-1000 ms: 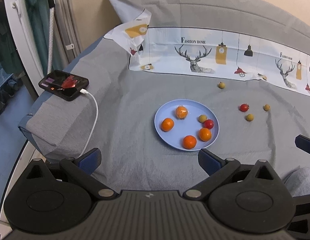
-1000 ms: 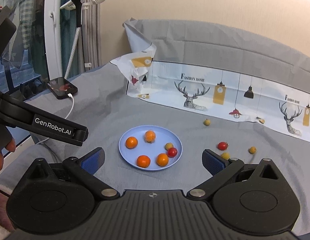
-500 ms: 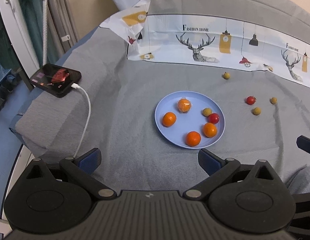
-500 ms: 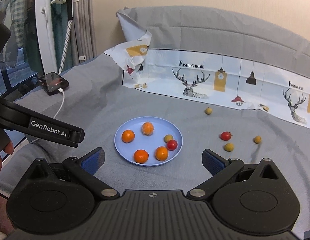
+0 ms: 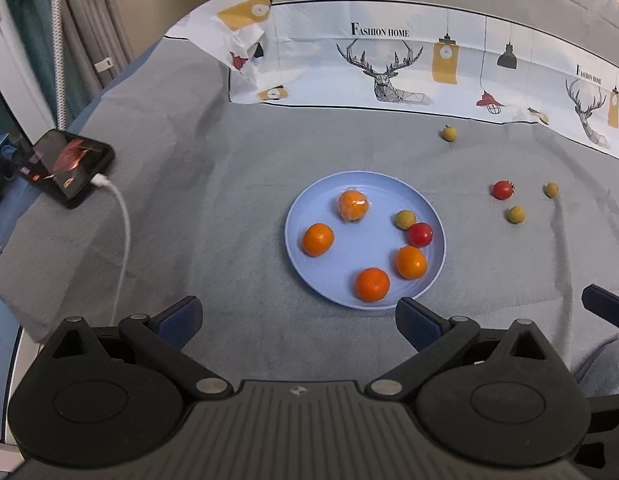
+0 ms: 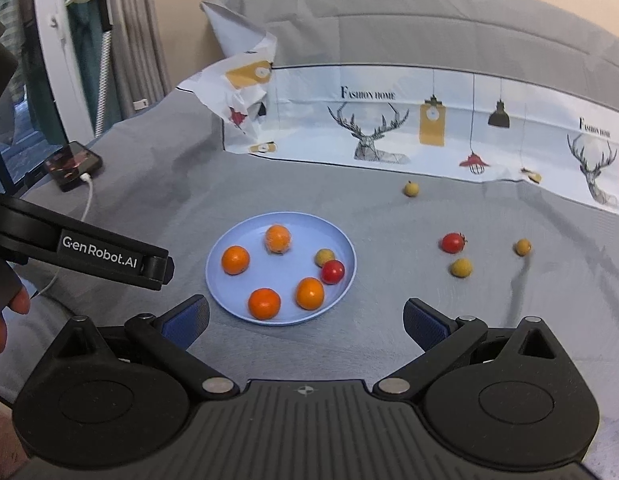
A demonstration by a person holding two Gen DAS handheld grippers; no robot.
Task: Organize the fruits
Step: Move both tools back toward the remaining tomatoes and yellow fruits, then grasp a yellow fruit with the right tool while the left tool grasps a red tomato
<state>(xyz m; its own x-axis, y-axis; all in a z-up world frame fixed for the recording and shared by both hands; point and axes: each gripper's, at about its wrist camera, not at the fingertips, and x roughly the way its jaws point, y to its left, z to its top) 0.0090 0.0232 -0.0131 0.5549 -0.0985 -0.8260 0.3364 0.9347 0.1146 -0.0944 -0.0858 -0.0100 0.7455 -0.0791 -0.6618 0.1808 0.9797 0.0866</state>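
Observation:
A light blue plate [image 5: 309,208] [image 6: 345,240] lies on the grey cloth, holding several oranges [image 5: 317,239] [image 6: 235,259], a red tomato [image 5: 420,234] [image 6: 332,271] and a yellow-green fruit [image 5: 405,219] [image 6: 324,257]. Loose on the cloth to its right are a red tomato [image 5: 502,189] [image 6: 453,242] and three small yellow-green fruits [image 5: 516,214] [image 6: 461,267]. My left gripper [image 5: 299,320] hangs open and empty just short of the plate's near rim. My right gripper [image 6: 305,320] is open and empty too, in front of the plate.
A phone [image 5: 63,163] [image 6: 71,165] on a white charging cable [image 5: 123,232] rests at the cloth's left edge. A crumpled printed deer sheet [image 5: 409,68] [image 6: 389,120] runs along the back. The left gripper's arm [image 6: 89,254] juts in from the left in the right wrist view.
Both grippers have moved forward toward the plate, so the plate and fruits look larger and closer. Both stay open. No fruit has shifted.

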